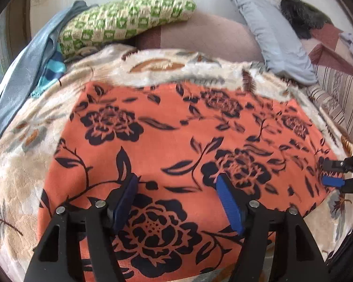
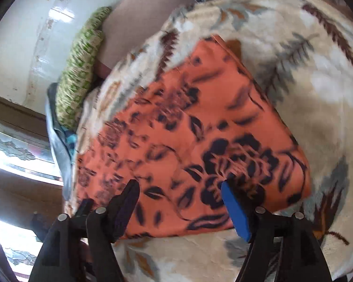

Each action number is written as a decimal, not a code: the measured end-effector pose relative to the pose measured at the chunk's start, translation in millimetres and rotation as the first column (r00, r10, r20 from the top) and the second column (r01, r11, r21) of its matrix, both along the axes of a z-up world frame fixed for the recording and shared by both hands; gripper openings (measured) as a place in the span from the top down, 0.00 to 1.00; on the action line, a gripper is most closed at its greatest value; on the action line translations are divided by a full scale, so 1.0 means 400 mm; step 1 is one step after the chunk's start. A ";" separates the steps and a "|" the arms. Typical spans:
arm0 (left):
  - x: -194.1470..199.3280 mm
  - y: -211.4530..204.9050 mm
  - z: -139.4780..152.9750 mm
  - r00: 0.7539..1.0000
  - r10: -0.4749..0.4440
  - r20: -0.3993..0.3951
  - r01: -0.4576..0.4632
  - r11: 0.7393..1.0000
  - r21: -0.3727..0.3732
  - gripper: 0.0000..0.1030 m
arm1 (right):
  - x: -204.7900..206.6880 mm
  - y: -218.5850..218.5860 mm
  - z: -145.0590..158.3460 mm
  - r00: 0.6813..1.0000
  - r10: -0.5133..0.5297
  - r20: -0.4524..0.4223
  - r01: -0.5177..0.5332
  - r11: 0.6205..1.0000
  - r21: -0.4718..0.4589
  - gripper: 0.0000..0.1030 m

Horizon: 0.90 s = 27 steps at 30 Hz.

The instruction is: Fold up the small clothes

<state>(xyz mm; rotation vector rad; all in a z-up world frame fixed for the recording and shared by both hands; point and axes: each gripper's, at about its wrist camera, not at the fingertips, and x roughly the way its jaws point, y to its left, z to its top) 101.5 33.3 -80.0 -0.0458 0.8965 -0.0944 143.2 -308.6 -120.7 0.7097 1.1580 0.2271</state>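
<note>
- An orange cloth with a black flower print (image 1: pixel 176 145) lies spread flat in the middle of the left wrist view, on a cream fleece blanket with leaf patterns (image 1: pixel 18 178).
- In the right wrist view the same orange cloth (image 2: pixel 188 129) fills the centre, its far corner pointing toward 12 o'clock; the picture is blurred.
- The left gripper (image 1: pixel 177 189) sits above the cloth's near part, fingers spread wide apart with nothing between them.
- The right gripper (image 2: pixel 180 193) is likewise wide open above the cloth's near edge, gripping nothing.
- In the left wrist view, the right gripper's blue fingertip shows at 3 o'clock, by the cloth's right edge.
- A green and cream checked cushion (image 1: pixel 124 21) lies beyond the blanket at 11 o'clock.
- Blue-grey fabric (image 1: pixel 23 75) is bunched at 10 o'clock.
- A pale grey pillow (image 1: pixel 275 37) leans at 1 o'clock.
</note>
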 end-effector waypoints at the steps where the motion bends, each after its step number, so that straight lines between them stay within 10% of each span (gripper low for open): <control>1: -0.003 -0.006 0.001 1.000 -0.014 0.011 0.014 0.999 0.033 0.32 | -0.010 -0.015 0.003 0.999 -0.043 0.029 0.042 0.998 0.043 0.28; 8: -0.074 -0.016 0.103 0.998 0.039 0.043 -0.041 0.998 0.049 0.31 | -0.112 -0.007 0.148 0.968 -0.012 0.250 0.004 0.999 0.032 0.28; 13: -0.046 -0.049 0.017 0.992 0.082 -0.099 -0.067 0.986 0.150 0.30 | -0.069 -0.003 -0.004 0.995 0.008 0.098 -0.012 0.999 0.038 0.25; 20: -0.053 -0.083 0.035 0.994 0.081 -0.080 -0.066 0.983 0.172 0.30 | -0.112 -0.037 0.085 0.967 -0.002 0.254 -0.021 0.996 0.089 0.25; 23: -0.047 -0.083 0.022 0.991 0.082 -0.102 -0.063 0.982 0.180 0.30 | -0.088 -0.030 0.006 0.991 0.007 0.130 -0.018 0.997 0.081 0.23; 27: -0.052 -0.077 0.020 0.991 0.088 -0.099 -0.070 0.982 0.173 0.30 | -0.095 -0.037 0.043 0.982 -0.028 0.185 0.004 0.992 0.129 0.23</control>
